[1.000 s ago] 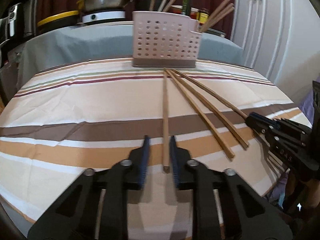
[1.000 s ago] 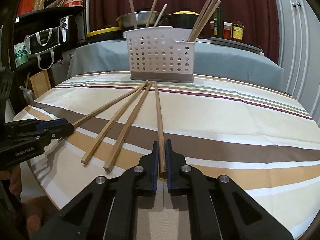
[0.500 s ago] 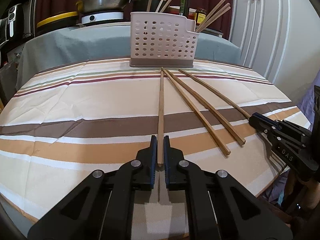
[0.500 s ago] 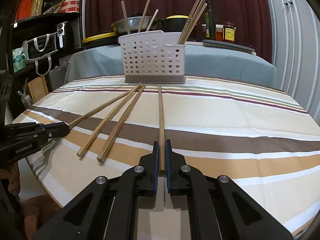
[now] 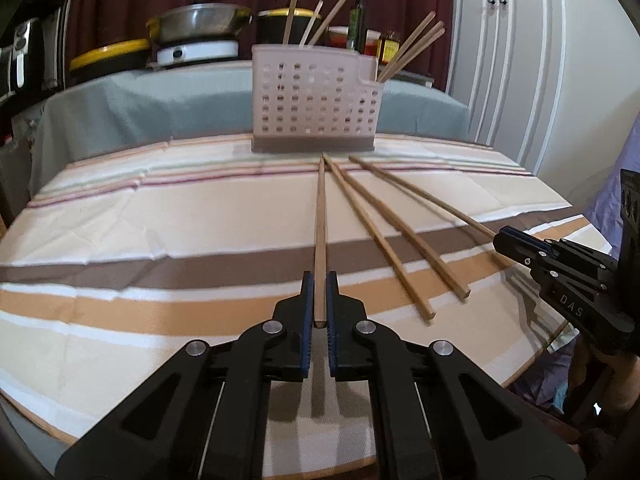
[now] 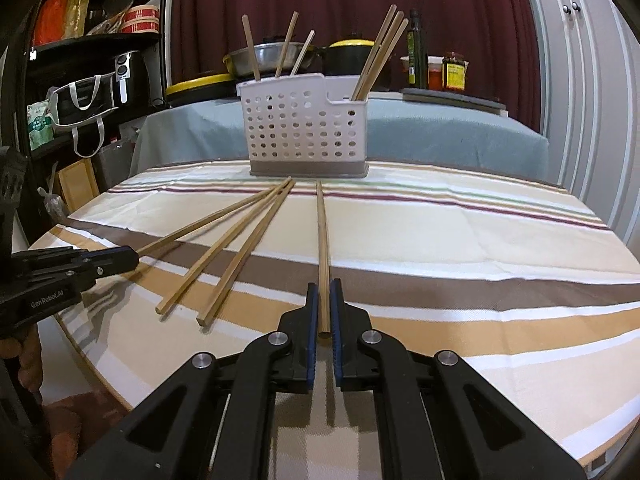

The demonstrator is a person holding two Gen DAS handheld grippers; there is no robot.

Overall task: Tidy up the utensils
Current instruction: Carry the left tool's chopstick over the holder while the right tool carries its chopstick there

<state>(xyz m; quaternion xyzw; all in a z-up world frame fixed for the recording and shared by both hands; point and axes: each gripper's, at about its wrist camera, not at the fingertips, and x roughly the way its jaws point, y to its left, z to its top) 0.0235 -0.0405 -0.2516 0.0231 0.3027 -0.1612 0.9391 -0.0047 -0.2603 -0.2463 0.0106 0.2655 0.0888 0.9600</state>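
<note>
Blue-padded fingers [image 5: 306, 304] of my left gripper [image 5: 319, 280]: pinched narrow on the near end of the leftmost chopstick [image 5: 320, 216]. Right gripper [image 6: 324, 286]: likewise on the rightmost chopstick [image 6: 321, 232], with both sticks pointing across the striped bench [image 5: 120, 220] at the white caddy [image 5: 316, 100]. Step, by my reading: pickup; next calls for lifting, upending and dropping them into the caddy.

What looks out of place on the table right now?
Nothing spilled or broken. Four chopsticks lie fanned on the cloth instead of in the caddy; the left tool and right tool each grip an outer one.

Caddy [image 6: 306, 132] walls hide chopstick lower ends; bottle labels [image 6: 454, 76] unreadable.
</note>
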